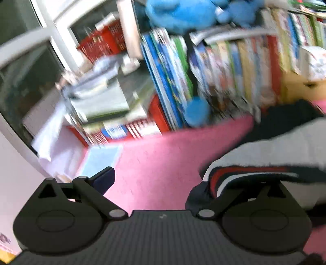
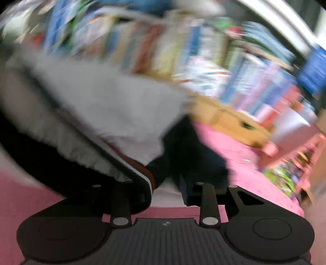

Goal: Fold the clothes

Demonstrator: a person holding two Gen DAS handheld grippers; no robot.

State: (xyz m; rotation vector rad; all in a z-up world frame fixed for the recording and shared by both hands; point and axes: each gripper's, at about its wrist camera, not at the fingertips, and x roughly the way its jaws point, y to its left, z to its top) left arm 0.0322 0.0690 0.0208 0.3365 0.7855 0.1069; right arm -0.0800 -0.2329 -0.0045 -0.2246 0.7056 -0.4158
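a: where's the garment (image 1: 271, 148)?

b: on the pink mat (image 1: 159, 163), a grey piece with a red, white and navy trim (image 1: 240, 175) and a dark part behind it. in the left view it lies to the right, draped over the right finger of the left gripper (image 1: 154, 183).

a: is that gripper holding it?

b: no. its jaws stand wide apart with bare mat between them; the cloth only lies on one finger. released, i'd say.

a: and the right gripper (image 2: 163, 191)?

b: its jaws are fairly close with cloth between them, the trim running down to the left finger (image 2: 142, 195). whether the pads press on it, i cannot tell; it's blurred.

a: why there?

b: my guess: the trimmed edge is a firm line to lift and carry over for a fold.

a: what does each view add?

b: the left shows the books (image 1: 214, 71), a red basket (image 1: 104, 40) and a blue toy (image 1: 183, 14). the right shows the cloth spreading up and left, plus a yellow box (image 2: 230, 120).
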